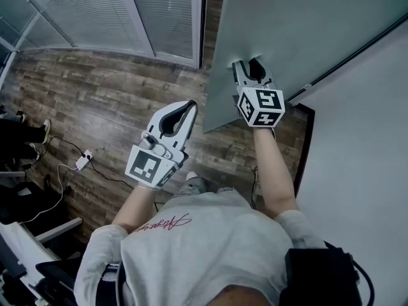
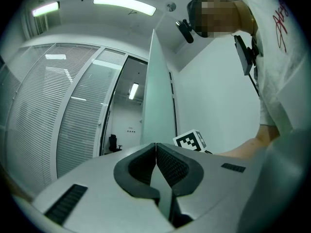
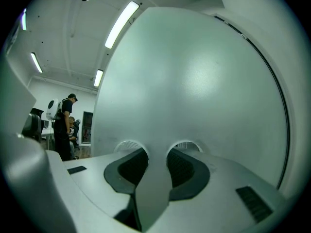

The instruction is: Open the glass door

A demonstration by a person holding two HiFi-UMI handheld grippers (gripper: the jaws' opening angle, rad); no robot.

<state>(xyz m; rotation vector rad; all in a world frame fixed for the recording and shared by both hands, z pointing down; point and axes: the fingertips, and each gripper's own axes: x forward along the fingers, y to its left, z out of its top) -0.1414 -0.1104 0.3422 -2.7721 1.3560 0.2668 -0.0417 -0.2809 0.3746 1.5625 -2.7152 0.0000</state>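
The frosted glass door (image 1: 287, 24) stands swung partway, its edge toward me. My right gripper (image 1: 250, 69) is up against its face at arm's length, jaws apart, both fingertips (image 3: 129, 149) on the glass with nothing between them. In the right gripper view the door (image 3: 194, 81) fills nearly the whole picture. My left gripper (image 1: 185, 110) hangs free over the wood floor, left of the door's edge, shut and empty. The left gripper view shows its shut tips (image 2: 156, 147), the door edge-on (image 2: 158, 106) and the right gripper's marker cube (image 2: 190, 141).
A glazed partition with blinds (image 1: 115, 11) runs along the far left. A white wall (image 1: 363, 139) and a black door frame (image 1: 306, 152) are on the right. A power strip with cables (image 1: 83, 161) lies on the wood floor (image 1: 95, 94). People (image 3: 63, 125) stand beyond the door.
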